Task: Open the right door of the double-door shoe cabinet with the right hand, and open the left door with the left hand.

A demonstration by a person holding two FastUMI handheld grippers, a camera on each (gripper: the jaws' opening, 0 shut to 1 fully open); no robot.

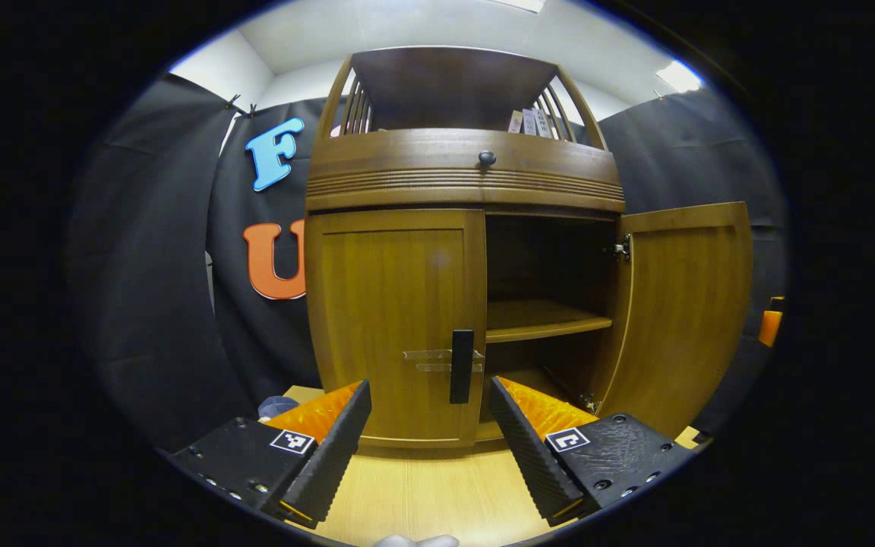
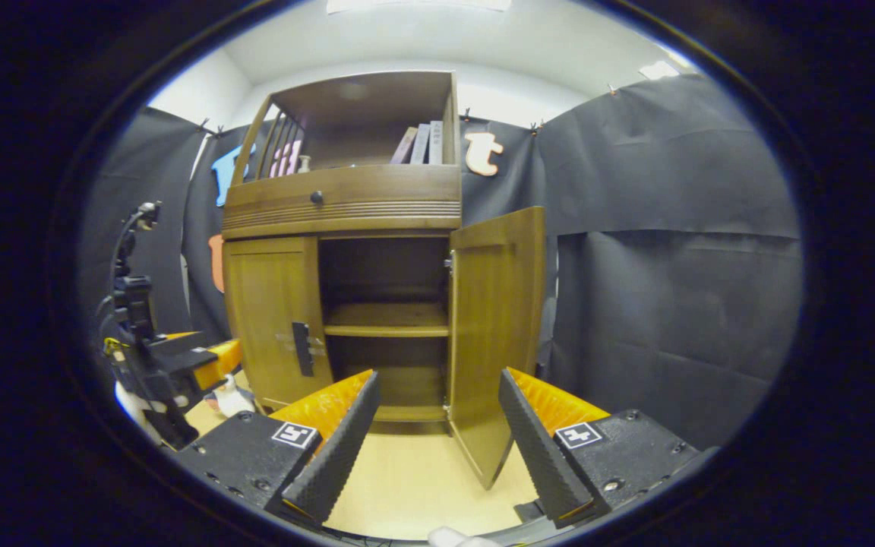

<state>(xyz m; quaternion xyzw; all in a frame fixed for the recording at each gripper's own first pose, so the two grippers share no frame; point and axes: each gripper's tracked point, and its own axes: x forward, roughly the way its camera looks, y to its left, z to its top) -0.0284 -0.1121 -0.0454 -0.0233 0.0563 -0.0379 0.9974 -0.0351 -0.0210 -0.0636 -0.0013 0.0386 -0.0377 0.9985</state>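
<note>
Left gripper view: right door (image 1: 684,304) swung open, left door (image 1: 396,319) closed; both grippers' jaws open, empty.

Shelf (image 1: 548,319) inside cabinet (image 1: 465,167) (right half); books (image 2: 421,143) on top, handle (image 1: 462,366) on left door (image 1: 396,319).

Light wooden floor with the shoe cabinet standing on it

I see the floor (image 1: 422,486) as pale wood, and the shoe cabinet (image 1: 407,304) rests directly on it with its base flush to the boards. In the right gripper view the same floor (image 2: 407,479) runs under the swung-out right door (image 2: 494,334), and a small soft white-and-dark item (image 2: 229,399) lies on it beside the cabinet's left corner; I cannot tell what it is.
</note>
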